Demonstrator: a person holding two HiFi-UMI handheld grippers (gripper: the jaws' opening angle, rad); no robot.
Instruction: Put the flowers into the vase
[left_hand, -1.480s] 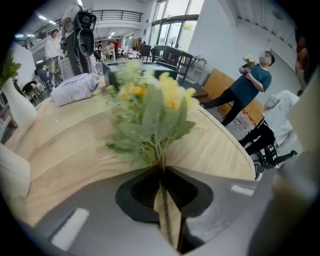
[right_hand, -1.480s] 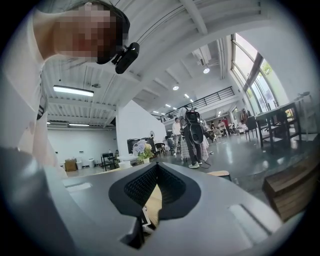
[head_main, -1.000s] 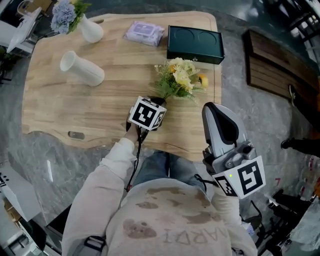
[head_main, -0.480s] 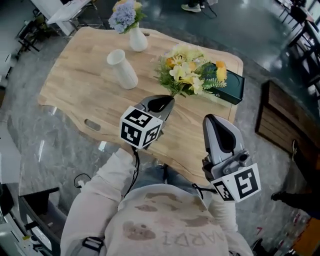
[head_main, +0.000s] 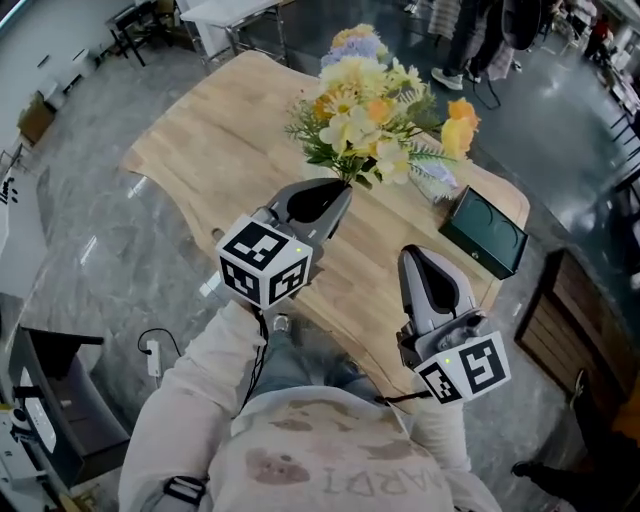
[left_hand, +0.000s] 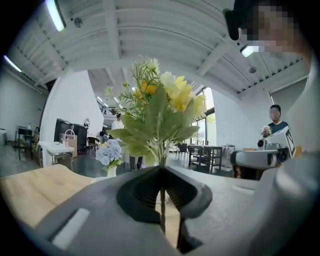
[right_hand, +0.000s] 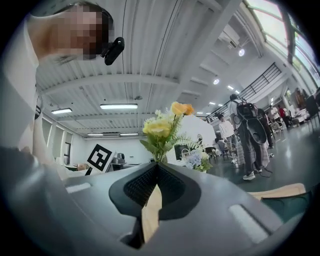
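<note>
Left gripper (head_main: 343, 192) (left_hand: 161, 169): jaws clamped on the stems of the flowers (head_main: 375, 120) (left_hand: 161, 107), low on the bunch; the thin stems run through the narrow gap between the 2 jaws.
Right gripper (head_main: 412, 254) (right_hand: 157, 165): jaws together at the tips, with nothing between them; it touches nothing.
Left arm: cream sleeve stretched forward from the body, the gripper held about level above the near edge of the wooden table (head_main: 215, 150), its marker cube (head_main: 264, 262) toward the person.
Right arm: tucked closer to the body, the gripper level and aimed at 12 o'clock; it sits at 4 o'clock from the left gripper, well apart from it.
Flowers, place: in the air over the table, at 1 o'clock from the left gripper's tips in the head view; they also show beyond the right gripper's jaws (right_hand: 162, 127).
Flowers, long axis: upright in the left gripper view, stems down, yellow and cream blooms on top.
Other things: a bunch of blue flowers (head_main: 358, 42) (left_hand: 108, 152) stands at 12 o'clock beyond the held bunch; a dark green box (head_main: 487, 232) lies at 3 o'clock on the table.
</note>
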